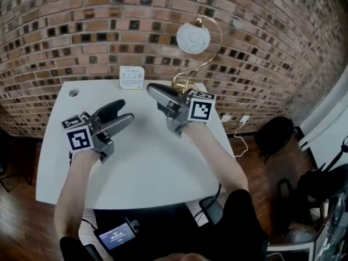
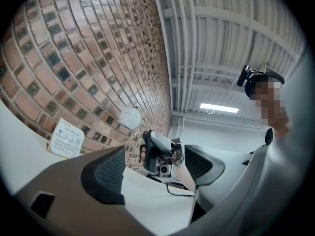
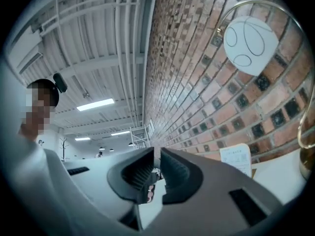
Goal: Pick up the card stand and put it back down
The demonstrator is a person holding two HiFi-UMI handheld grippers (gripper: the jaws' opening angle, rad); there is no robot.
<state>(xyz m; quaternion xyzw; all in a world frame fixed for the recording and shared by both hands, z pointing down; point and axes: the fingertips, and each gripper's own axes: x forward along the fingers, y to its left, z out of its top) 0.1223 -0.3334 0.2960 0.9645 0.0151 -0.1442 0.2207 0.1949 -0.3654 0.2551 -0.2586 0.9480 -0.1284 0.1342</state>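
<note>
**Three cameras around one table**

The head view looks steeply down from the near edge onto the table [image 1: 157, 173], with the wall [image 1: 81, 37] at the far side. The left gripper view rides low on the left gripper [image 1: 120, 113], facing right and upward, close to the right gripper [image 1: 155, 89]. The right gripper view faces left and upward along the wall. All three share the card stand [image 1: 132, 77] and the lamp [image 1: 192, 37].

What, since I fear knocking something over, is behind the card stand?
Only the brick wall rises behind the card stand; the globe lamp stands beside it. The table edge there is hidden by the stand.
</note>
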